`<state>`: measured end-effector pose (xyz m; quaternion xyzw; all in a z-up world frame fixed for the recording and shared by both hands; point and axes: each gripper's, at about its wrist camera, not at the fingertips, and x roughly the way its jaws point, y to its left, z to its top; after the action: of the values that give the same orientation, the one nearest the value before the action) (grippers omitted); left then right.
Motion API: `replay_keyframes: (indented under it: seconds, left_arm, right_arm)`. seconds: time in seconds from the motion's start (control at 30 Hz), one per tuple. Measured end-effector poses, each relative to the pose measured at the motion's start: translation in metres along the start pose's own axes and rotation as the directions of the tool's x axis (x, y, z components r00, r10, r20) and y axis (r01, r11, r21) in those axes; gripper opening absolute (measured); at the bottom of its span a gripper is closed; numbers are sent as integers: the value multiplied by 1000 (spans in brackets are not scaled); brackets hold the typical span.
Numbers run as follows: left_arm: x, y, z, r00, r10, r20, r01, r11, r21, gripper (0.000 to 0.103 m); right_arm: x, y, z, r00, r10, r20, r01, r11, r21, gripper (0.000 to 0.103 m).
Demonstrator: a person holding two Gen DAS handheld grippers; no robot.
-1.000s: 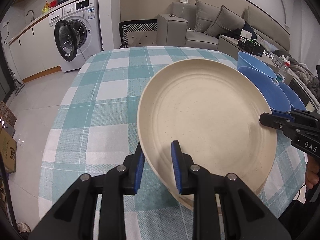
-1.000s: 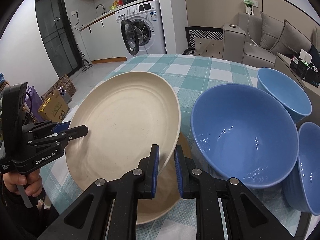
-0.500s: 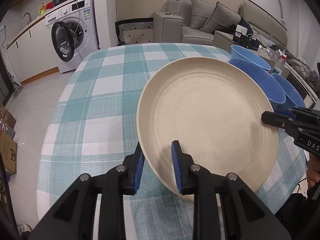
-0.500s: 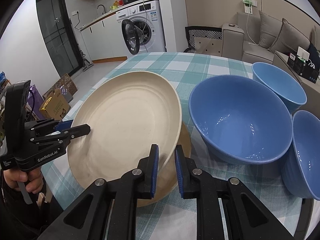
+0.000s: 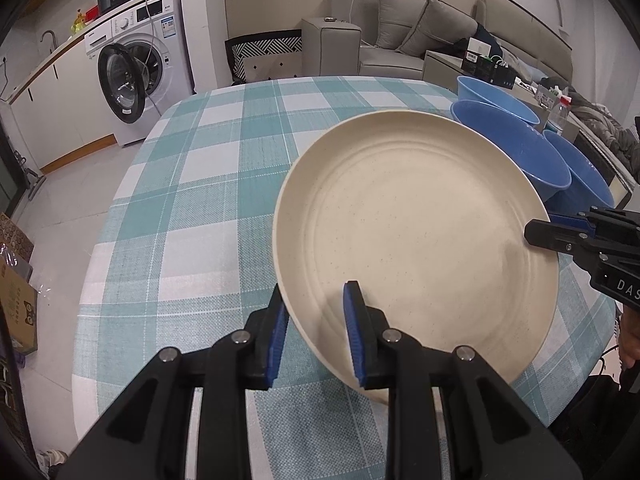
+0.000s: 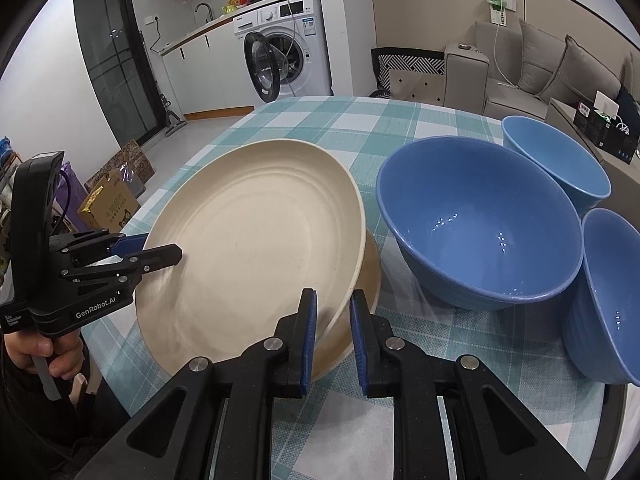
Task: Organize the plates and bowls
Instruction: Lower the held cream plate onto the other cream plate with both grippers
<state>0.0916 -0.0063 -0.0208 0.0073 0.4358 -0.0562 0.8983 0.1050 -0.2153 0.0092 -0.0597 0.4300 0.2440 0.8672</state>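
Note:
A cream plate is held tilted over the checked table. My left gripper is shut on its near left rim. My right gripper is shut on the opposite rim of this plate. A second cream plate lies on the table just beneath it, showing only at its edge. Three blue bowls stand to the right: a large one, one behind it and one at the right edge. They also show in the left wrist view behind the plate.
The table's edge drops to a tiled floor on the left. A washing machine stands beyond it and a grey sofa behind the table. Cardboard boxes lie on the floor.
Both grippers have carried the cream plate lower and nearer the table, and it has levelled somewhat over the second plate. The bowls have not moved.

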Motion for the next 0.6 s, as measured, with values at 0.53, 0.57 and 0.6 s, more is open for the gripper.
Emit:
replay_keyframes:
  seconds: [0.53, 0.57, 0.6]
  left_arm:
    - [11, -8, -3, 999, 26, -23, -26, 999, 23, 26]
    - [12, -8, -3, 999, 28, -24, -28, 999, 24, 27]
    - [13, -9, -4, 999, 31, -25, -30, 999, 26, 27]
  right_arm:
    - [14, 3, -3, 998, -53, -28, 53, 998, -25, 19]
    - [14, 2, -4, 998, -55, -29, 55, 998, -24, 19]
    - [15, 2, -4, 998, -58, -30, 57, 998, -24, 19]
